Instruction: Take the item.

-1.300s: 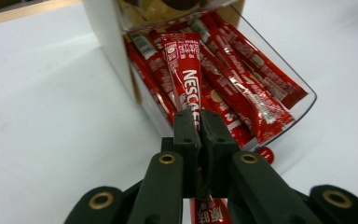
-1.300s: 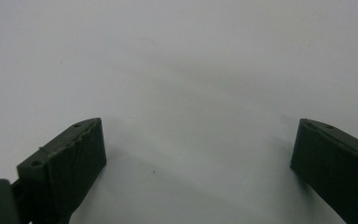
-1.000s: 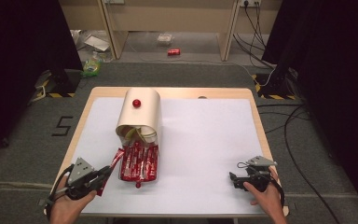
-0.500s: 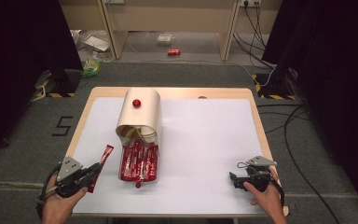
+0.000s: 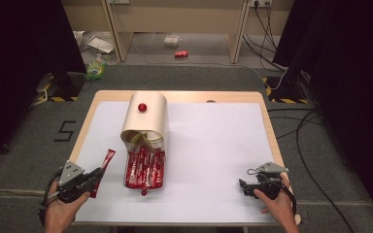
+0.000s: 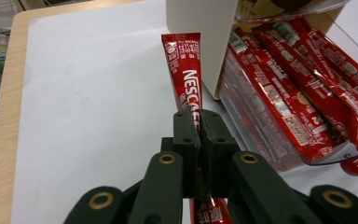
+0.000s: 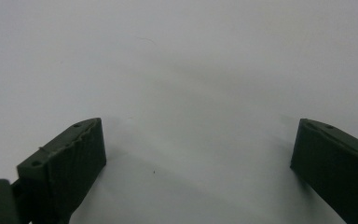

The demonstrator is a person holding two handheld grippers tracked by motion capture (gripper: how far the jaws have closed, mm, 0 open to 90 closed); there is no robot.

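Observation:
My left gripper (image 5: 97,175) (image 6: 199,122) is shut on a red Nescafe stick sachet (image 5: 105,165) (image 6: 185,77) near the table's front left corner; the sachet sticks out ahead of the jaws, left of the tray. A clear tray (image 5: 144,187) (image 6: 326,161) holds several more red sachets (image 5: 144,166) (image 6: 289,88). A cream cylinder container (image 5: 146,119) with a red knob (image 5: 142,107) lies on its side behind the tray, its mouth toward the sachets. My right gripper (image 5: 243,187) (image 7: 198,149) rests at the front right, open, with bare white table between its jaws.
A white sheet (image 5: 213,145) covers the wooden table (image 5: 272,126). A red knob (image 5: 144,192) (image 6: 354,165) pokes out at the tray's front edge. Cables, a red can (image 5: 181,54) and litter lie on the floor behind the table.
My left gripper has drawn the sachet away from the tray toward the front left and slightly lower. The right gripper has stayed put.

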